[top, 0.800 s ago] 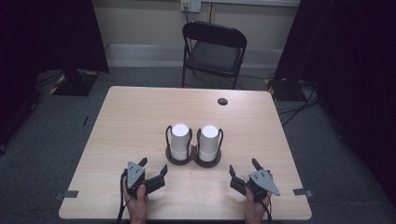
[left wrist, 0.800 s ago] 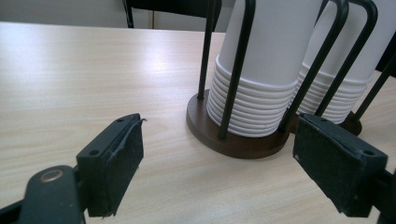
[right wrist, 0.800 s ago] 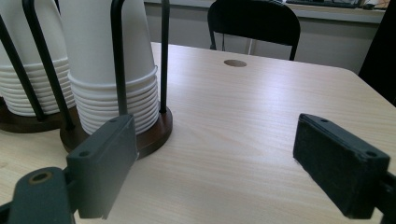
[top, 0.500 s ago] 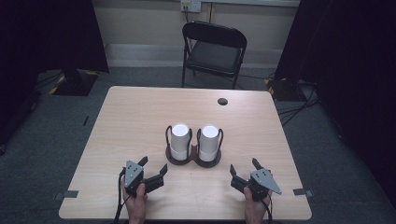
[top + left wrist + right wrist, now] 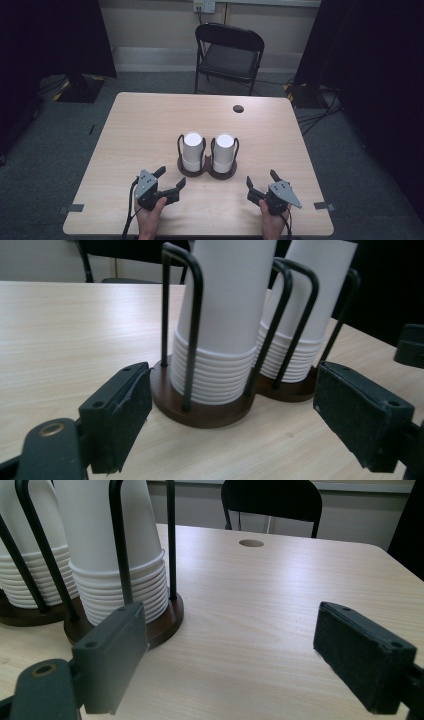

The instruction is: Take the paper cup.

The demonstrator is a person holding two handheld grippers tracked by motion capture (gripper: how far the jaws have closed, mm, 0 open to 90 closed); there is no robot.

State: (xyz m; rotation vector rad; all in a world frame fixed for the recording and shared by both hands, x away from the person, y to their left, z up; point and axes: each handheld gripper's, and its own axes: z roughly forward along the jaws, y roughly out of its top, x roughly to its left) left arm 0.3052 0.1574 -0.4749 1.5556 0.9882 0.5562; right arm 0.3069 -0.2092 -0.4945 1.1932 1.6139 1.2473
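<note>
**Operator:** High view first: my left gripper [image 5: 169,181] sits with its jaws spread wide and nothing between them. The right gripper [image 5: 261,184] is the same, gaping and empty. Both rest low at my edge of the table [image 5: 150,120].

**Colleague:** And the cups?

**Operator:** Just ahead of both grippers, between them. The left stack of cups [image 5: 193,151] stands ahead and to the right of my left gripper; the right stack of cups [image 5: 224,152] stands ahead and to the left of my right one. Both stacks are upside down in a dark double cup holder [image 5: 208,171] with wire loops around them.

**Colleague:** Any contact?

**Operator:** None. In the left gripper view the near stack [image 5: 225,320] stands beyond the pads, framed between them but apart from them. In the right gripper view the nearer stack [image 5: 117,555] lies off past the left pad.

**Colleague:** So how far along are you?

**Operator:** I'd judge nothing is done yet. Both stacks look full and seated, and no cup lies loose on the table. Reaching in, gripping a cup and lifting it clear of the loops all remain.

**Colleague:** Beyond that?

**Operator:** A round hole [image 5: 238,108] farther out in the tabletop, then a black folding chair [image 5: 227,55].
</note>
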